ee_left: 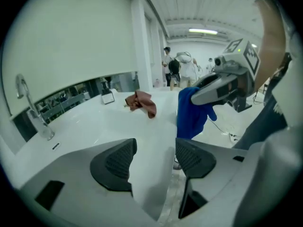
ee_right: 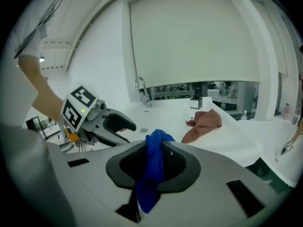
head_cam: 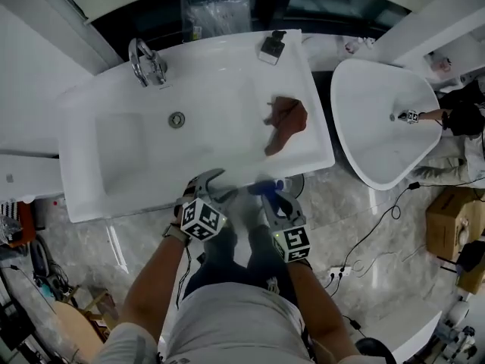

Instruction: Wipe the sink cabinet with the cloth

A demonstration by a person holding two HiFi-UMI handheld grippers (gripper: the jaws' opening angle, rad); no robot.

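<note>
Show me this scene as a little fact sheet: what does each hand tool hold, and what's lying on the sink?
Left gripper: open, empty
Right gripper: shut on the blue cloth
Brown cloth: crumpled on the white sink top, right side, untouched
Faucet: back left of the sink

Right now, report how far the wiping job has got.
Done: the blue cloth is clamped in the right hand-held gripper. In hand: both grippers are at the front edge of the sink cabinet, and the left hand-held gripper is open and empty. Left: the blue cloth appears to hang off the top, so the wiping itself is not yet begun. A brown cloth lies on the top.
</note>
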